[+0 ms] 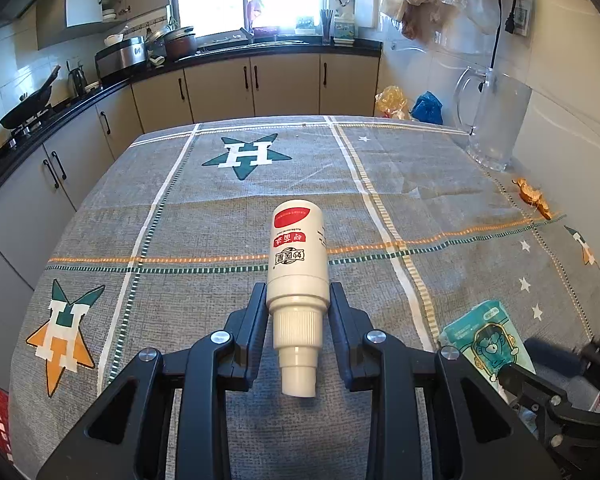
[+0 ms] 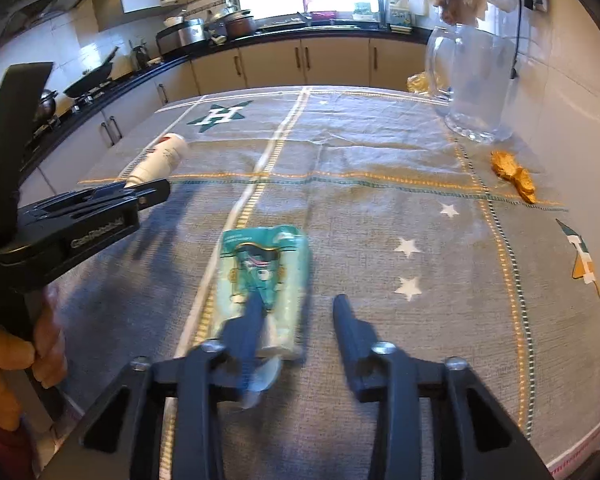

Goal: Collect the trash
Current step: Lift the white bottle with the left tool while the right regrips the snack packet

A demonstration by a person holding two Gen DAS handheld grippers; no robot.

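On a kitchen table under a grey checked star-patterned tablecloth (image 1: 204,216), a white plastic spray bottle with a red label (image 1: 298,252) lay on its side, nozzle toward the camera. The left gripper (image 1: 299,300) straddled its shoulder, jaws spread and apparently not yet pinching, likely lined up to grab it. Nearby, the right gripper (image 2: 298,308) stood open over a teal cartoon-printed tissue packet (image 2: 266,276); orange crumpled scraps (image 2: 514,176) lay beside a clear glass pitcher (image 2: 476,80).

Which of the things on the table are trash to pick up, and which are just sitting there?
Trash, I think:
- white bottle, between the left tool's fingers
- teal packet, by the right tool
- orange scrap

Just sitting there:
- glass jug
- tablecloth
- pots on the counter
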